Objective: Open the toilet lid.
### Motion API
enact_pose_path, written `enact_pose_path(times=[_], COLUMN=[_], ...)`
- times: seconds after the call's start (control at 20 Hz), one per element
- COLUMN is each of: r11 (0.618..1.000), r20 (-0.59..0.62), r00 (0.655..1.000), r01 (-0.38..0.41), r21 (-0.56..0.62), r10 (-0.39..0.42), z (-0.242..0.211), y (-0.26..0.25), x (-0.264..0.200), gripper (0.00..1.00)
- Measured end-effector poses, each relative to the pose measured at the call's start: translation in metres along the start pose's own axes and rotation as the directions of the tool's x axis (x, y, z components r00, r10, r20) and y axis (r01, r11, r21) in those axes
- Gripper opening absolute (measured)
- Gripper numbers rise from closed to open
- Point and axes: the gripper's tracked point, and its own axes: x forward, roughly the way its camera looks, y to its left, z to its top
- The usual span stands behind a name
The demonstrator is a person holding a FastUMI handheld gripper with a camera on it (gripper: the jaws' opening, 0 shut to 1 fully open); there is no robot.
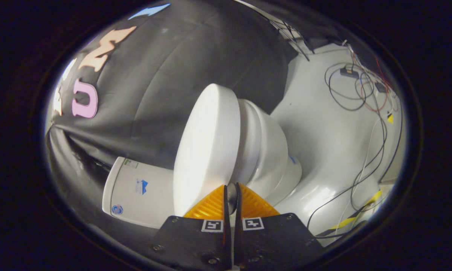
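Observation:
The white toilet lid (207,150) appears as a big oval just ahead of my fingers, with the whole scene rolled sideways. It stands a little off the seat (248,139), and a narrow wedge of gap runs between them. The bowl (275,158) lies beyond the seat and the tank (139,188) is on the lid's other side. My gripper (231,195) is nearly closed, with the rim of the lid pinched between its two fingers (211,207).
A glossy white floor (324,131) spreads past the bowl. Several loose cables (361,94) and small boxes lie on it farther off, with yellow-black tape (358,214) nearer my fingers. Black cloth (165,75) hangs behind the tank.

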Motion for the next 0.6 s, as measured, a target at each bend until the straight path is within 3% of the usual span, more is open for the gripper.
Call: enact_pose_path(times=[0.3,0.5,0.6], r11=[0.991,0.957,0.936], r20=[0.068,0.074,0.096], r00=[0.993,0.974,0.974], r01=[-0.092,-0.195,-0.166], r21=[-0.099,-0.216,-0.311], r10=[0.099,0.215,0.204], z=[0.014,0.006,0.007], y=[0.065,0.130,0.142], x=[-0.027,-0.044,-0.047], gripper=[0.04,0.04,0.04])
